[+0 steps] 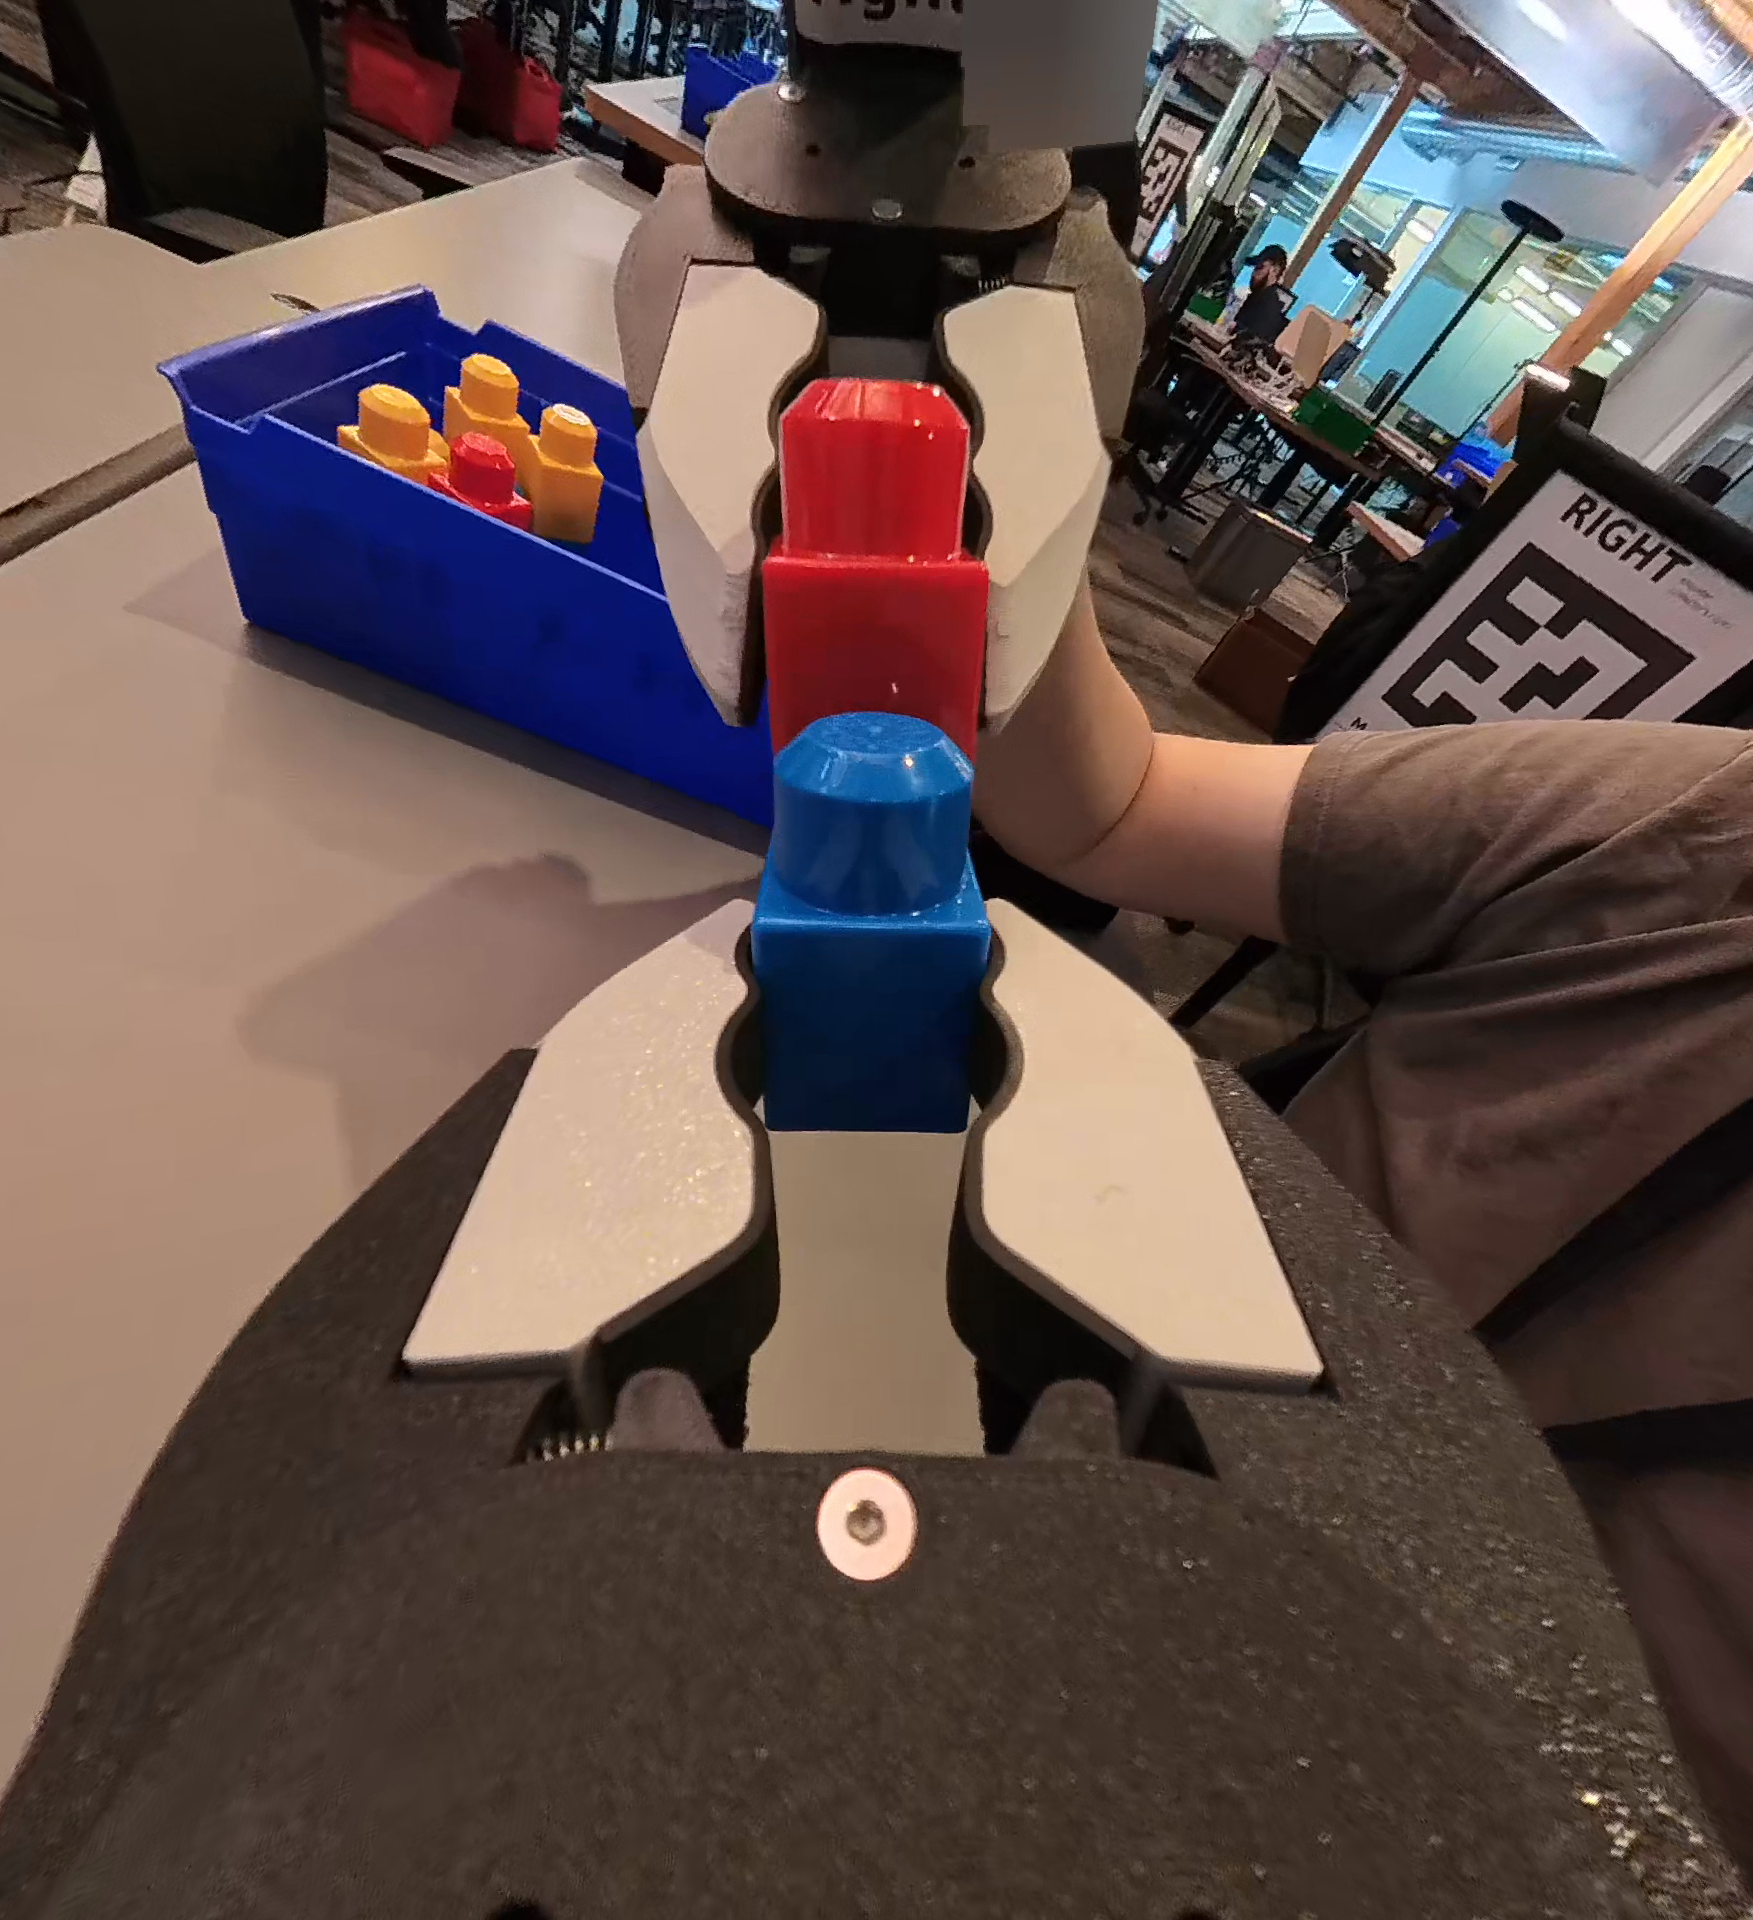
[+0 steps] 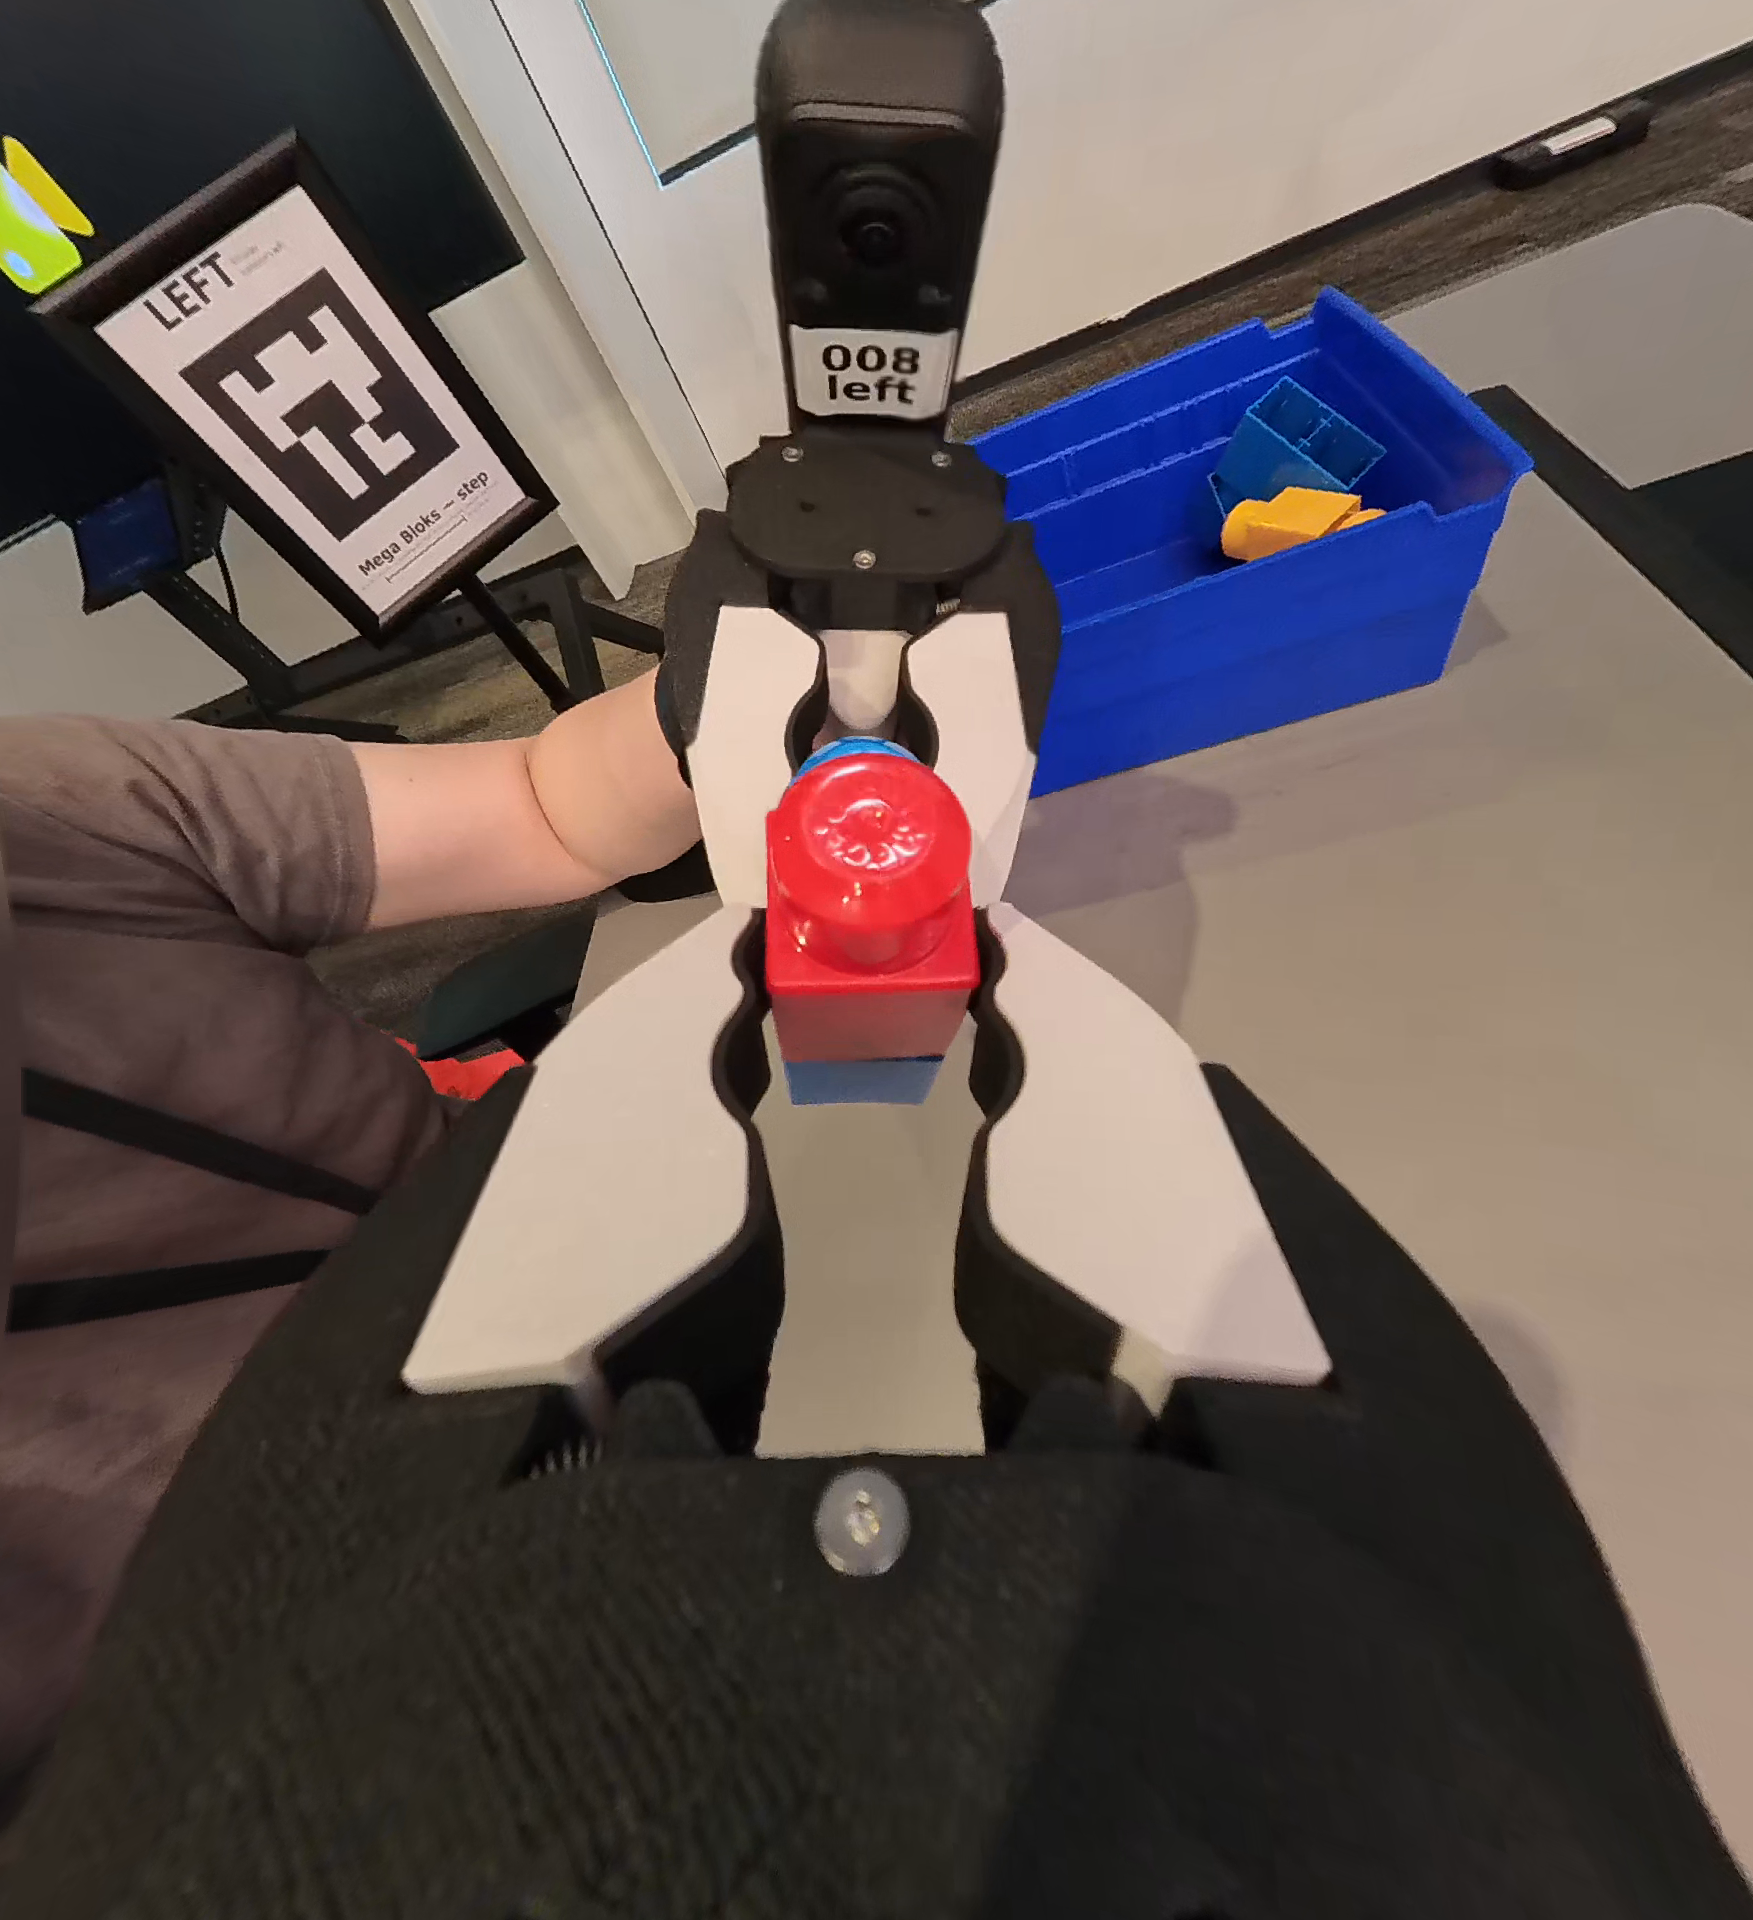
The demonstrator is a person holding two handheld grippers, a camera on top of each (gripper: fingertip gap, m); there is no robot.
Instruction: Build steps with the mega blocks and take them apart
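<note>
The left claw [image 1: 870,997] was closed on the body of a blue single-stud block [image 1: 867,966], held above the grey desk [image 1: 228,883]. Facing it, the right claw [image 2: 867,1013] was closed on a red single-stud block [image 2: 867,935]. The two blocks met between the claws; whether they were pressed together could not be told. On the desk beyond stood a blue bin [image 1: 456,613] holding yellow blocks [image 1: 529,447] and a small red block [image 1: 482,478]. A second blue bin [image 2: 1267,644] held a blue block [image 2: 1287,447] and a yellow block [image 2: 1287,520].
</note>
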